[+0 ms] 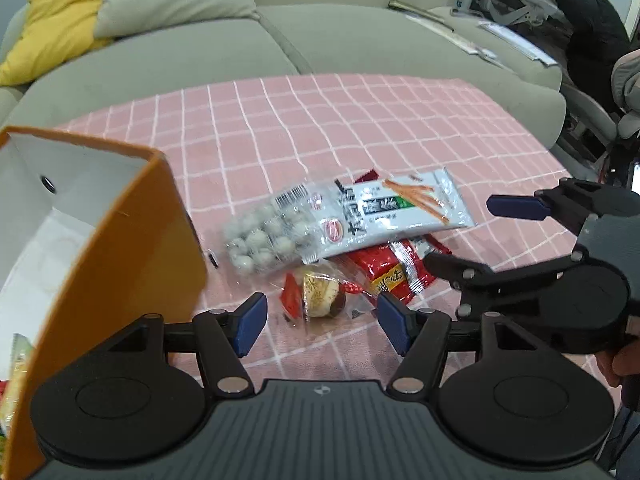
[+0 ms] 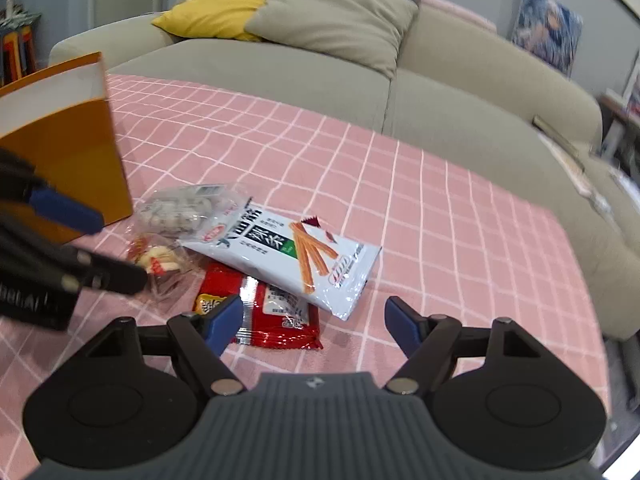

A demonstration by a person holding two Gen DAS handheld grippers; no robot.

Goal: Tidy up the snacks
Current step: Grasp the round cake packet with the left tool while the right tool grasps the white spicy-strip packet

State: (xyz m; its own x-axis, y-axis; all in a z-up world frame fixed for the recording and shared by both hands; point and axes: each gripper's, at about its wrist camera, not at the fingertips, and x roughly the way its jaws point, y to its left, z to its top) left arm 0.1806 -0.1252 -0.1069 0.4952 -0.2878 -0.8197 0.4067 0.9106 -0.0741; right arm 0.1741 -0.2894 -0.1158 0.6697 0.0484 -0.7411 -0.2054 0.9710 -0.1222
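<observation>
A small pile of snacks lies on the pink checked cloth (image 1: pixel 360 120): a white stick-snack packet (image 1: pixel 392 208) (image 2: pixel 304 264), a clear bag of pale round balls (image 1: pixel 264 236) (image 2: pixel 184 208), a red packet (image 1: pixel 392 272) (image 2: pixel 264 308), and a small clear-wrapped cake (image 1: pixel 320 292) (image 2: pixel 160 260). An orange box (image 1: pixel 120 248) (image 2: pixel 68 148) stands open at the left. My left gripper (image 1: pixel 322 320) is open, its pads either side of the wrapped cake, just above it. My right gripper (image 2: pixel 316 320) is open and empty over the red packet's near edge; it also shows in the left wrist view (image 1: pixel 472 232).
A beige sofa (image 1: pixel 280 40) with yellow and beige cushions (image 2: pixel 320 8) runs along the far edge of the cloth. The box holds some packets at its bottom (image 1: pixel 16 376). A person in black sits at a desk far right (image 1: pixel 592 24).
</observation>
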